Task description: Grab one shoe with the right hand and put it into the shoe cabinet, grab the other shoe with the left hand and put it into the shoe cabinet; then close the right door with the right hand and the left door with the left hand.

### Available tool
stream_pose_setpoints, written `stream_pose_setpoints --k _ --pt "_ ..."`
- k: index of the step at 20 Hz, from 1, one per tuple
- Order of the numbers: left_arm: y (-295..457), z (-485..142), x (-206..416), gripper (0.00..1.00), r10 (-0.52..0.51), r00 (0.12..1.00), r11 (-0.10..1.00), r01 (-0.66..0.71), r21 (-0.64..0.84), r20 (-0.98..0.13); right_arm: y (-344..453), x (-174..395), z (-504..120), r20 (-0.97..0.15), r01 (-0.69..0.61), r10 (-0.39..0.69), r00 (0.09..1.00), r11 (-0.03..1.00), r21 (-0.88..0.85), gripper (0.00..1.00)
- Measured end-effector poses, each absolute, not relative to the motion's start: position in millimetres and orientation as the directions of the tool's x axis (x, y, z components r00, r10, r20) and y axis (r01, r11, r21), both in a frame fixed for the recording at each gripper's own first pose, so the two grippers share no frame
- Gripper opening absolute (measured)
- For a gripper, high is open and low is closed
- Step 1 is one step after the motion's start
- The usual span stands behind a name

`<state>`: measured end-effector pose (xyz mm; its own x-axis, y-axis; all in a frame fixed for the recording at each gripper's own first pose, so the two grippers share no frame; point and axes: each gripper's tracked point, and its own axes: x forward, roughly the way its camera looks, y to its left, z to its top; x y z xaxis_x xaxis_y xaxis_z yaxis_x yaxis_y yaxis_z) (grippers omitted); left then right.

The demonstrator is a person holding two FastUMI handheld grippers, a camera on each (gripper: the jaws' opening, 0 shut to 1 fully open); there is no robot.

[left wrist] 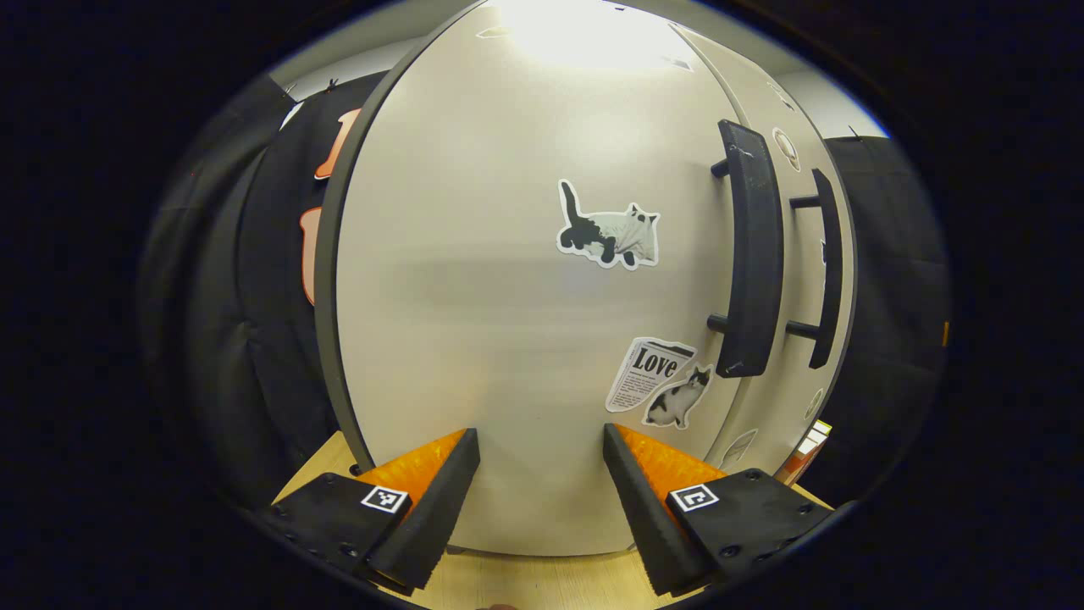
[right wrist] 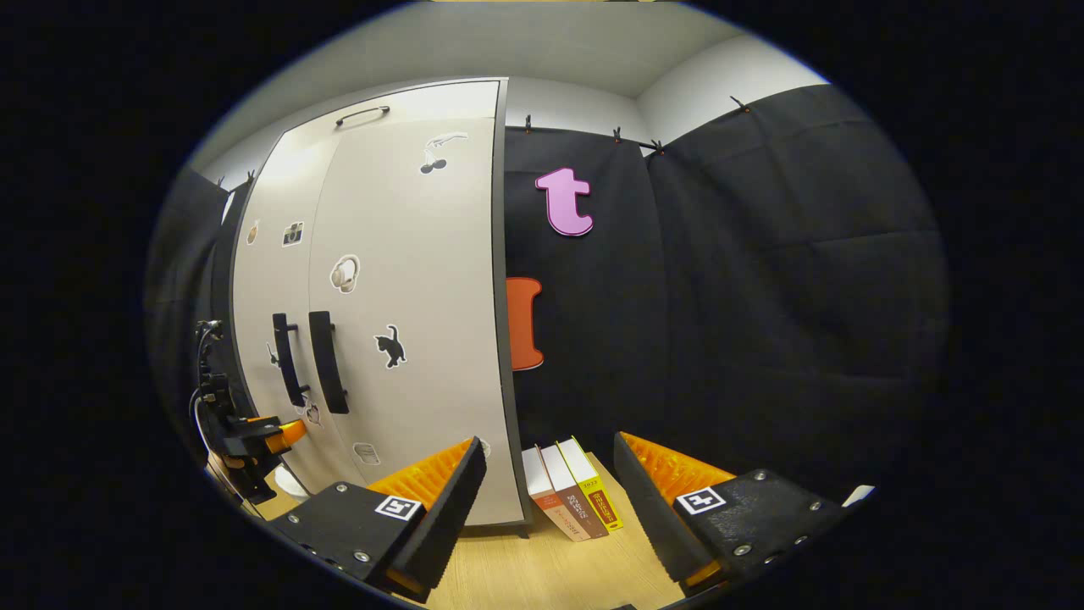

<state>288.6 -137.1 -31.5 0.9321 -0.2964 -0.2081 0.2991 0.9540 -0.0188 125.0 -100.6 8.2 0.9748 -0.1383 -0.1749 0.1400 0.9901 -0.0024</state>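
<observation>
**Two claws, tagged and bolted**

Left claw [left wrist: 542, 500]: two wedge-shaped fingers with ribbed inner faces, each on a flat black mounting plate dotted with round screws, each plate carrying a small square black-and-white marker. Right claw [right wrist: 550, 508]: same build, silver screw heads on the plates, a square marker beside each finger.
</observation>
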Motion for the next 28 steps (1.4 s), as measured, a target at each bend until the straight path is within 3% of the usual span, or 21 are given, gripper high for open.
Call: stream_pose_setpoints --k 10,19,28 --pt "-147 -36 296 0.96 -0.222 0.948 0.969 0.241 0.061 -0.227 -103 140 6 -0.177 0.127 -0.125 0.976 0.992 0.000 0.94" --pt "-67 114 219 0.96 -0.136 0.988 0.991 0.136 -0.007 -0.069 -81 142 74 -0.067 0.015 -0.016 0.998 1.000 -0.016 0.94" --pt "46 216 98 0.96 -0.002 1.000 1.000 0.001 -0.029 -0.009 -62 121 95 -0.052 -0.098 0.098 0.994 0.995 -0.002 0.94"
